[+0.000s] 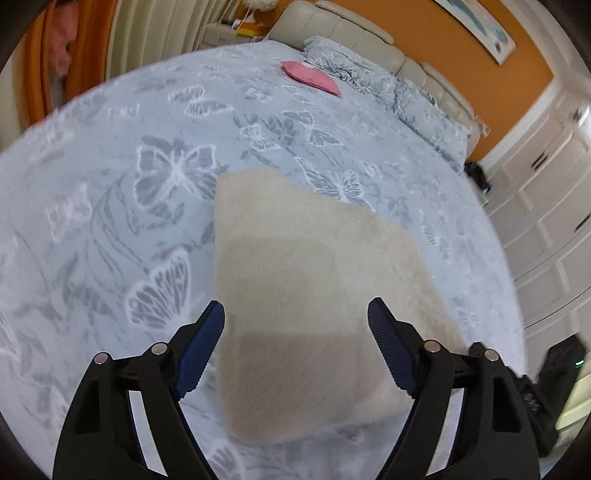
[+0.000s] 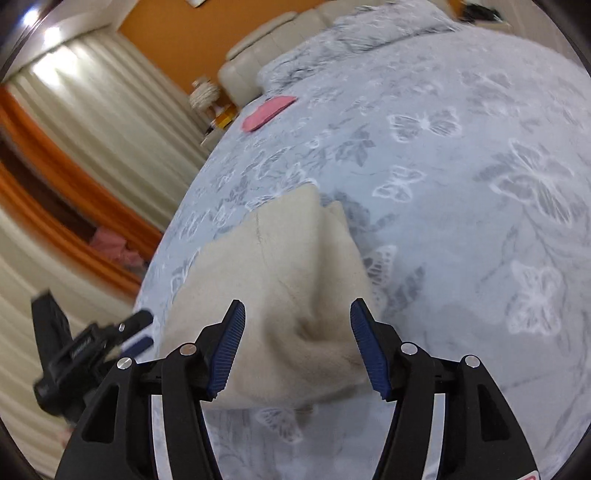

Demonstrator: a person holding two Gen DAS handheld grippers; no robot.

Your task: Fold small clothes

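Note:
A cream fleecy garment (image 1: pixel 303 288) lies flat on the pale blue butterfly bedspread (image 1: pixel 129 192). My left gripper (image 1: pixel 295 314) is open, its blue pads on either side of the garment's near part, holding nothing. In the right wrist view the same garment (image 2: pixel 280 266) shows a seam and a raised, bunched fold. My right gripper (image 2: pixel 297 314) is open over its near edge, holding nothing. The left gripper (image 2: pixel 136 330) shows at the garment's left side in that view.
A folded pink cloth (image 1: pixel 310 77) lies far up the bed near the rumpled duvet and pillows (image 1: pixel 388 88); it also shows in the right wrist view (image 2: pixel 267 110). A padded headboard (image 1: pixel 354 33), curtains (image 2: pixel 92 122) and white wardrobe doors (image 1: pixel 546 206) surround the bed.

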